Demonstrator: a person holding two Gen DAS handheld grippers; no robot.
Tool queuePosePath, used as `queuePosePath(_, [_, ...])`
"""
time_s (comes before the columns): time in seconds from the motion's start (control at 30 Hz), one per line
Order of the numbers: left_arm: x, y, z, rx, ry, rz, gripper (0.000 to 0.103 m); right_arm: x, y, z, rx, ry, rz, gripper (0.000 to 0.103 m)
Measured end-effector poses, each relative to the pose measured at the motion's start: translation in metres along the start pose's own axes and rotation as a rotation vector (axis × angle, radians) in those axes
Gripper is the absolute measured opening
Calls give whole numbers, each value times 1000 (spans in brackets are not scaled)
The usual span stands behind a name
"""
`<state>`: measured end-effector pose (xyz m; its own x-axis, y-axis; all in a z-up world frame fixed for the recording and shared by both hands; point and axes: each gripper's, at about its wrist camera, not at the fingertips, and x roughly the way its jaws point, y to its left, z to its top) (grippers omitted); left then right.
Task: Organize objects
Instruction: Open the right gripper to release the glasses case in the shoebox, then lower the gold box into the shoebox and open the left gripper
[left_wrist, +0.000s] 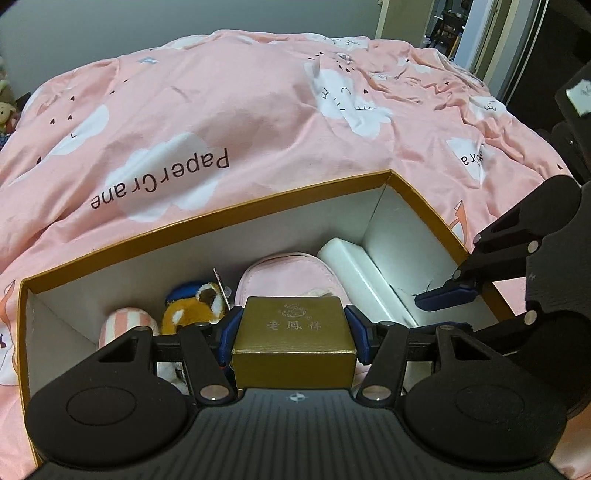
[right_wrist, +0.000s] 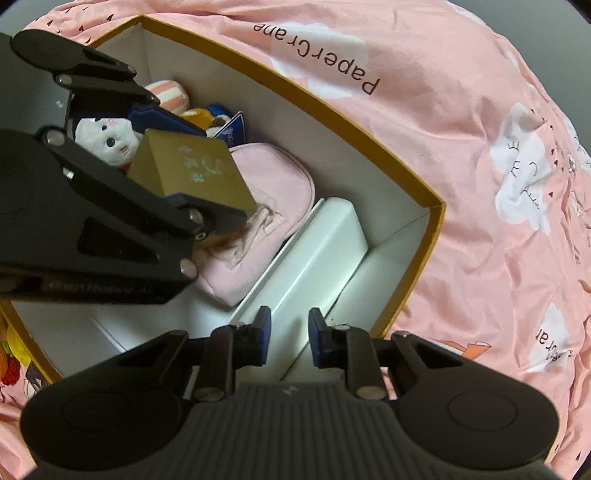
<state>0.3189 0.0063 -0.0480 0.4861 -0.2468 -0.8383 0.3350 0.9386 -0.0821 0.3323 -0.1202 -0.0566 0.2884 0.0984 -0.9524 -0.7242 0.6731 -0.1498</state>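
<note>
My left gripper (left_wrist: 293, 325) is shut on a small gold box (left_wrist: 293, 339) with Chinese lettering and holds it above the inside of an open cardboard box (left_wrist: 207, 221) with an orange rim. The gold box (right_wrist: 188, 170) and left gripper also show in the right wrist view. My right gripper (right_wrist: 290, 341) is open and empty, just above a white rectangular box (right_wrist: 314, 254) lying in the cardboard box (right_wrist: 332, 114). One right fingertip (left_wrist: 445, 297) shows in the left wrist view over the box's right end.
Inside the cardboard box lie a pink pouch (right_wrist: 273, 184), a white plush cat (right_wrist: 107, 138), an orange plush (left_wrist: 192, 310), a pink-striped item (left_wrist: 127, 323) and a white box (left_wrist: 354, 269). The box rests on a pink printed bedspread (left_wrist: 221, 110). A doorway (left_wrist: 450, 29) is at back right.
</note>
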Motion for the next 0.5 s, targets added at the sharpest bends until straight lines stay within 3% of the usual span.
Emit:
queuePosePath(0.1, [-2,3,-1,-10,-5,1,67,6,3,2,-6,-7,9,22])
queuePosePath(0.37, [-1,2,-5,8,-29,-14,67,24,18,4,-128,-28,-163,22])
queuePosePath(0.5, [-8,2,-6,27,-51,-38,67,7,12,2,-68,-64,-110,18])
